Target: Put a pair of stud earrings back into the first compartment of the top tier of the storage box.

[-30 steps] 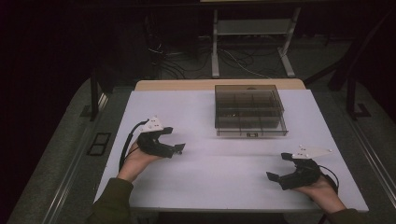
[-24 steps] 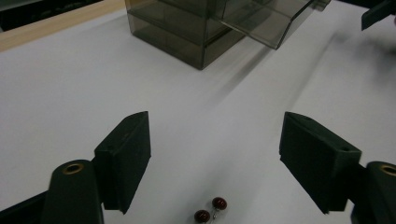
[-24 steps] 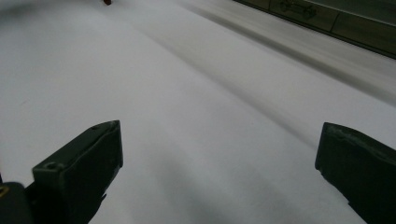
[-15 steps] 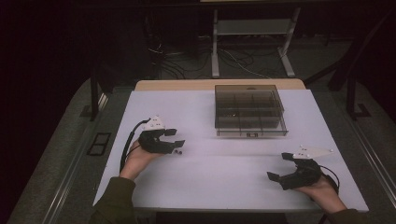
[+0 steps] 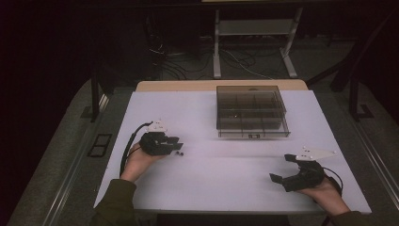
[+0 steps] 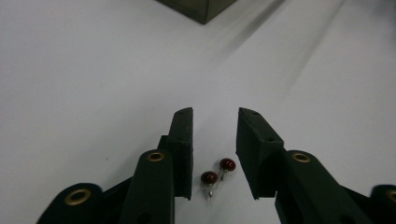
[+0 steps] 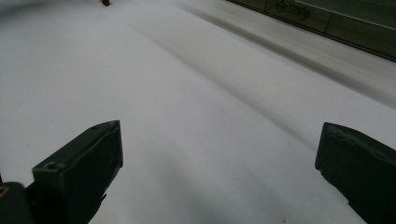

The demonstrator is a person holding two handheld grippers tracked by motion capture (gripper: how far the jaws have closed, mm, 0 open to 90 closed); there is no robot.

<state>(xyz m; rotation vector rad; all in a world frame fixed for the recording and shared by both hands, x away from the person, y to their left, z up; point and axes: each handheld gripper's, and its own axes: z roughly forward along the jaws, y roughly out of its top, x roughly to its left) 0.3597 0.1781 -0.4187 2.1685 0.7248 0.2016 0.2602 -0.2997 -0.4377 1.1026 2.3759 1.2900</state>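
Two small dark-red round-headed studs (image 6: 209, 178) (image 6: 227, 164) lie on the white table between the jaws of my left gripper (image 6: 215, 116), well back from its tips. Its jaws have just been closing and stand narrowly apart; neither pad touches a stud. In the high view the left gripper (image 5: 178, 145) rests at the table's left, the studs (image 5: 178, 153) beside its tips. My right gripper (image 5: 281, 168) sits at the front right, jaws wide open with nothing between them; in its own view the right gripper (image 7: 219, 135) has bare table ahead.
A smoky see-through compartment box (image 5: 251, 110) stands at the back middle of the table (image 5: 211, 188); its corner (image 6: 205, 9) is far ahead of the left jaws, and its side (image 7: 327, 18) ahead of the right jaws. Cables and a stand's legs lie on the floor beyond.
The left gripper's jaws have narrowed from wide apart to a small gap around the red studs. The right hand and the box have not moved.
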